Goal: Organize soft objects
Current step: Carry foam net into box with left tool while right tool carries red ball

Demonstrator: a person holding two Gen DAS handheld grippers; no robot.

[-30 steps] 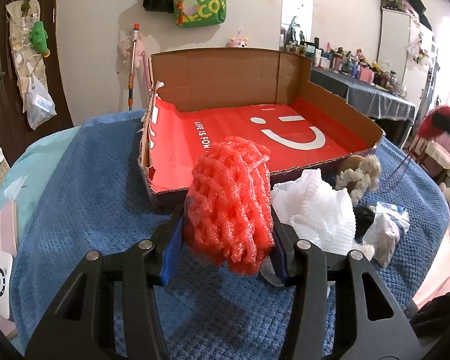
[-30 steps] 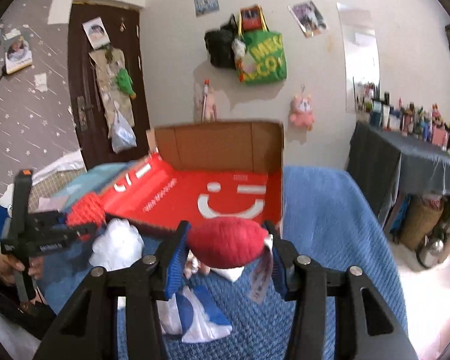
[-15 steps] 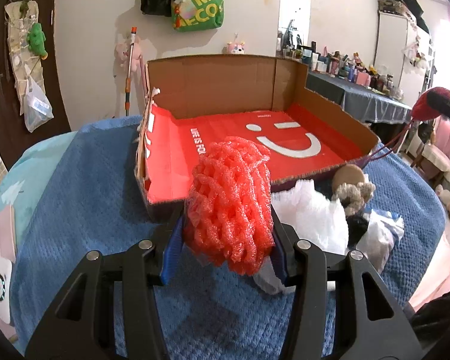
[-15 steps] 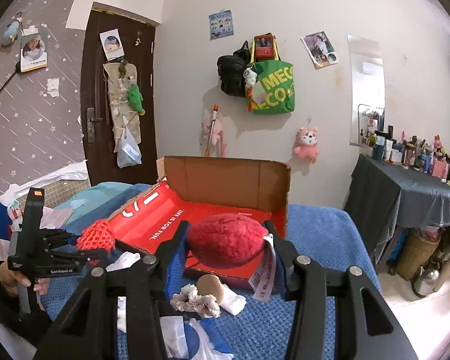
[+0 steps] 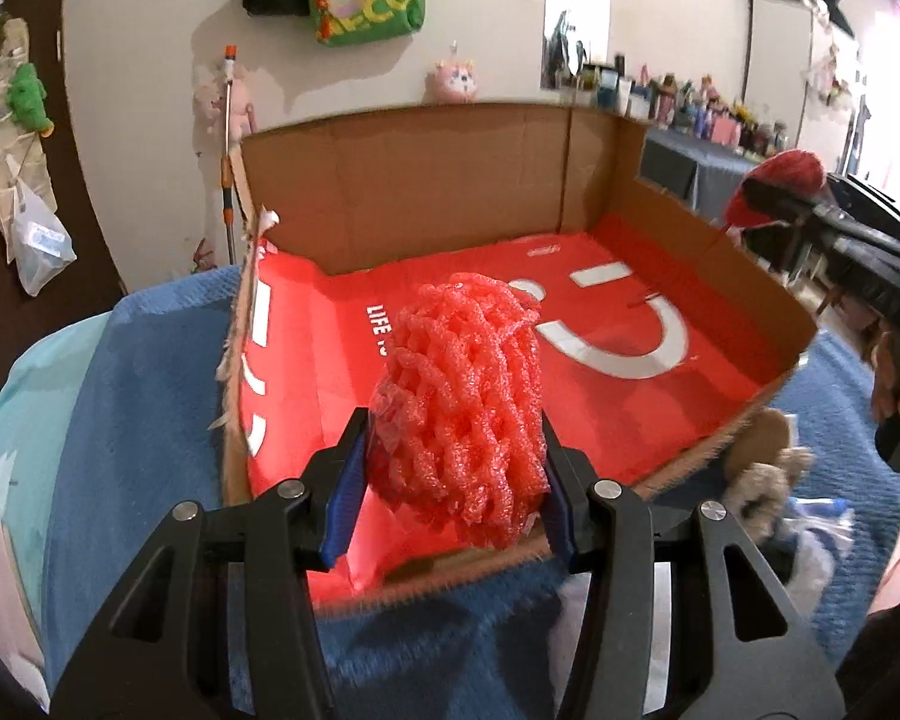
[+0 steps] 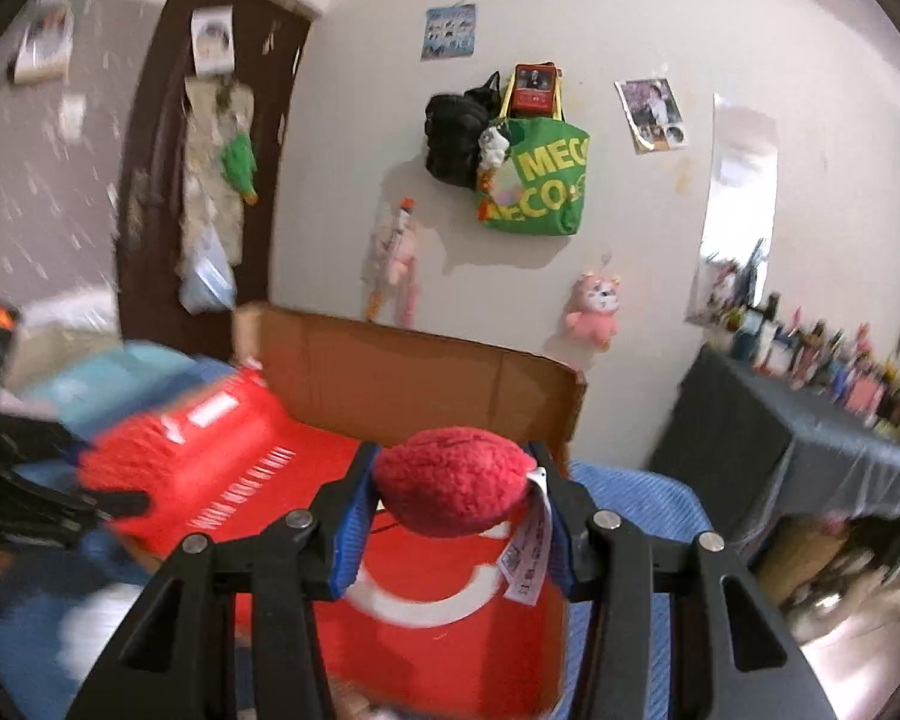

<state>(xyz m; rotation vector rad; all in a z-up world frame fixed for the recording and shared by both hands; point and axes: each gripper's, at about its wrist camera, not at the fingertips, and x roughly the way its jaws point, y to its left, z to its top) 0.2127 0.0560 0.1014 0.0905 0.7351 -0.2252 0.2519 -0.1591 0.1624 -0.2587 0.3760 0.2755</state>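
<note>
Two loads: the left gripper is clamped on a red foam net; the right gripper is clamped on a red plush ball.
Positions: the net hangs over the cardboard box's front edge; the ball hangs above its right edge.
Step advice: carry each well past the rim, lower close to the red liner, then let go, as I judge it.
Spacing: drop them in separate corners.
Unclear: the right wrist view is blurred; items on the blue blanket by the box's right front corner are smeared and partly hidden.
</note>
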